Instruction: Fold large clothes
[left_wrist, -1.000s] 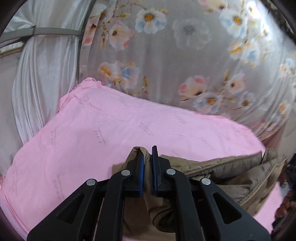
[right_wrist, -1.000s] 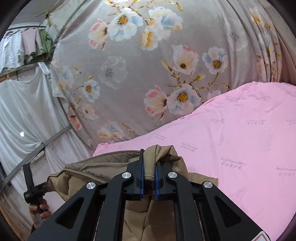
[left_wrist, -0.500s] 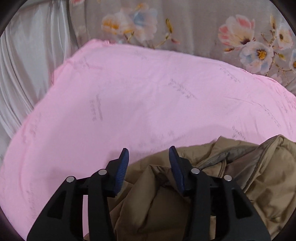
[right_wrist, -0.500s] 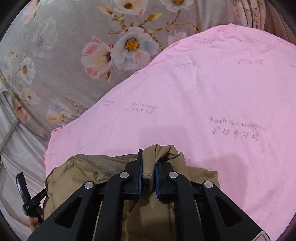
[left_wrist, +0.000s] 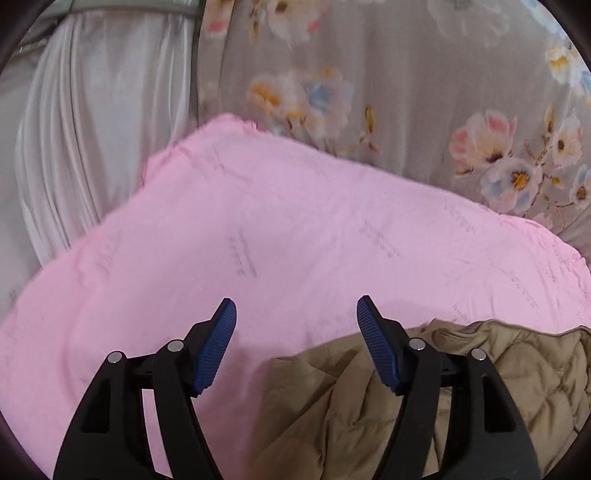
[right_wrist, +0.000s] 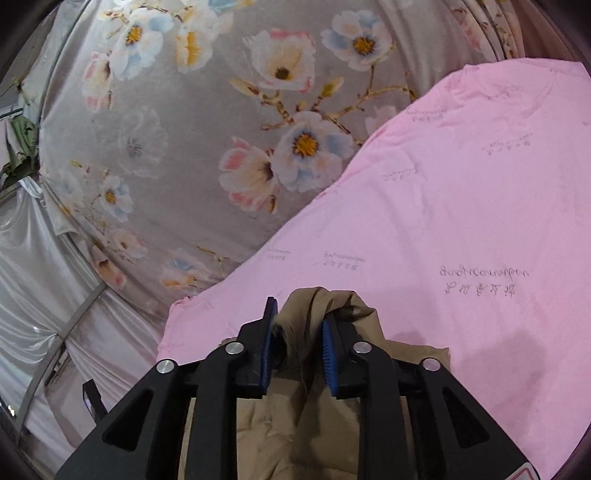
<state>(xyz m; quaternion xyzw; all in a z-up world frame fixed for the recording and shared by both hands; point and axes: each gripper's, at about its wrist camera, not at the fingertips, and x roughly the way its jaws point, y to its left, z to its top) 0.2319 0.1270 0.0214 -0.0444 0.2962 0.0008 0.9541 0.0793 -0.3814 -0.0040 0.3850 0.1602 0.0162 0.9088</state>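
A tan quilted jacket (left_wrist: 369, 406) lies on a pink sheet (left_wrist: 295, 229) at the lower right of the left wrist view. My left gripper (left_wrist: 295, 314) is wide open and empty, above the jacket's left edge. In the right wrist view a bunched fold of the same jacket (right_wrist: 317, 310) stands between the pads of my right gripper (right_wrist: 299, 317). The jaws stand partly apart and the fold sits loosely between them.
A grey floral curtain (right_wrist: 221, 147) hangs behind the pink sheet (right_wrist: 461, 221). White satin drapes (left_wrist: 74, 147) and a metal rail are to the left. The sheet's corner (left_wrist: 225, 122) and left edge drop off toward the drapes.
My left gripper has let go of the jacket, opened wide and pulled back left. My right gripper has eased open from a tight grip on the fold.
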